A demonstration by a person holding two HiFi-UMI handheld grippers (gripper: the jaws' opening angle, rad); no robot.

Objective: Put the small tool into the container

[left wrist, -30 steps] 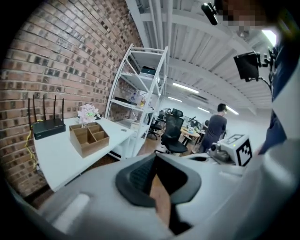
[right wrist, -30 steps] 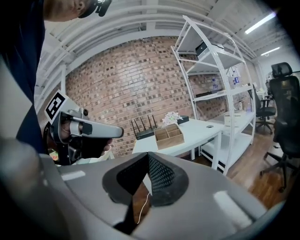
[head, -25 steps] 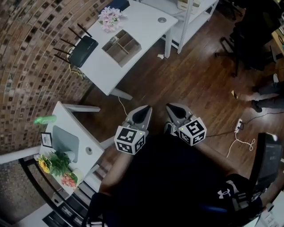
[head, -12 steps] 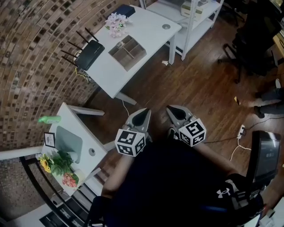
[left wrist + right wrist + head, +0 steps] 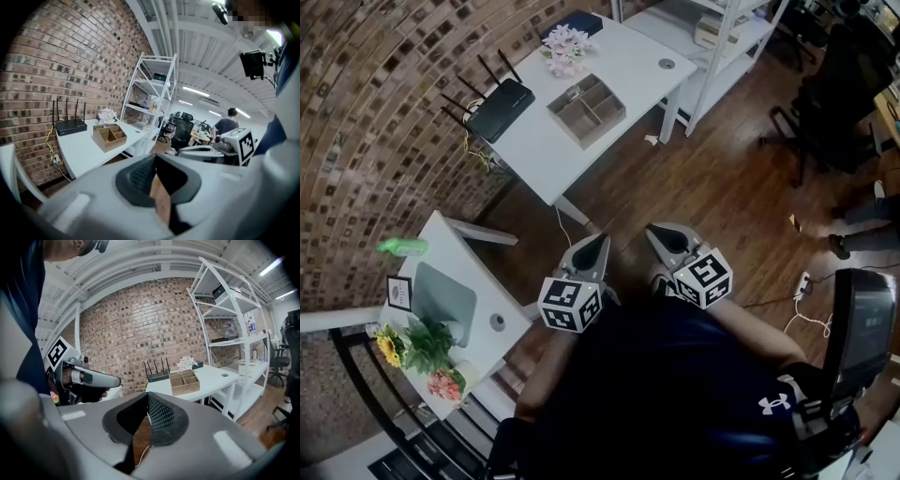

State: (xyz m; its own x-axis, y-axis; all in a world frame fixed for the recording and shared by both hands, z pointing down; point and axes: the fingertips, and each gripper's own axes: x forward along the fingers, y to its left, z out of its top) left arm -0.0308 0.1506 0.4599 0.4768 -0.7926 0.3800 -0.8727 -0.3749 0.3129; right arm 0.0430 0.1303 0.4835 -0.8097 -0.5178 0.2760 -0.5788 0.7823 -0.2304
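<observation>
Head view looked steeply down on a person standing on a dark wooden floor (image 5: pixel 712 187), with a brick wall (image 5: pixel 375 112) to the left. Far ahead stood a white desk (image 5: pixel 628 66). On it sat the container (image 5: pixel 586 110), a wooden box split into several open compartments, well apart from both grippers. A black router (image 5: pixel 500 110) with raised antennas lay to the left of the box, and pink flowers (image 5: pixel 566 51) lay beyond it. A small pale item showed in the box's far-left compartment, too small to identify; the other compartments looked bare. The small tool could not be picked out in any view.

Between the person and the desk lay open floor, crossed by a thin cable (image 5: pixel 559 220) near the desk's nearest leg. A white scrap (image 5: pixel 652 140) lay by another leg. A white shelf rack (image 5: pixel 727 28) stood right of the desk, and a black office chair (image 5: pixel 825 103) further right. Near left was a small white table (image 5: pixel 450 246) carrying a green bottle (image 5: pixel 403 247), a grey tray (image 5: pixel 445 300) and a bunch of flowers (image 5: pixel 417 352).

The left gripper (image 5: pixel 598 242) and right gripper (image 5: pixel 661 232) were held close to the body, side by side. Each had its jaws closed tip to tip with nothing between them
</observation>
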